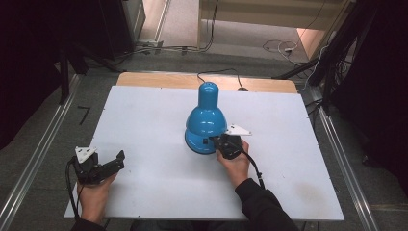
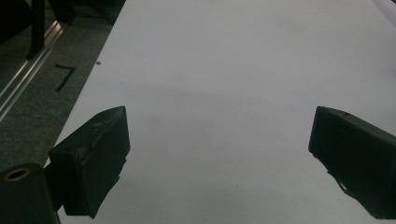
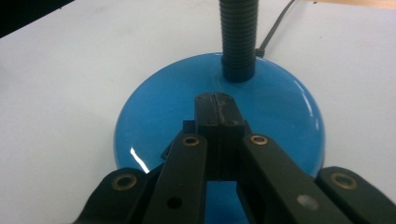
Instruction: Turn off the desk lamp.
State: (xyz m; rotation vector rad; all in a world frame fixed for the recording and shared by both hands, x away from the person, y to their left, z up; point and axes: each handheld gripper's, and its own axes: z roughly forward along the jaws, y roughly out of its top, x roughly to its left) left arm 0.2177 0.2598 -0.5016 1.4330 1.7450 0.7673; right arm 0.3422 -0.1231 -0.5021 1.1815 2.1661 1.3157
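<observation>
While the right hand-held gripper [image 3: 215, 100], jaws together, noses over the lamp base [image 3: 140, 116], its switch lies at 7 o'clock; left hand-held gripper [image 2: 219, 149] idles apart.

Blue lamp [image 1: 206, 120] blocks mid-table [image 1: 144, 110]; bare board either side.

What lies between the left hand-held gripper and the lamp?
Nothing: in the high view, bare white table separates the left hand-held gripper from the lamp.

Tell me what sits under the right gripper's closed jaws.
The right gripper is shut, its tips over the lamp's blue base just before the ribbed neck. A small dark part beneath is mostly covered; contact is hidden.
</observation>
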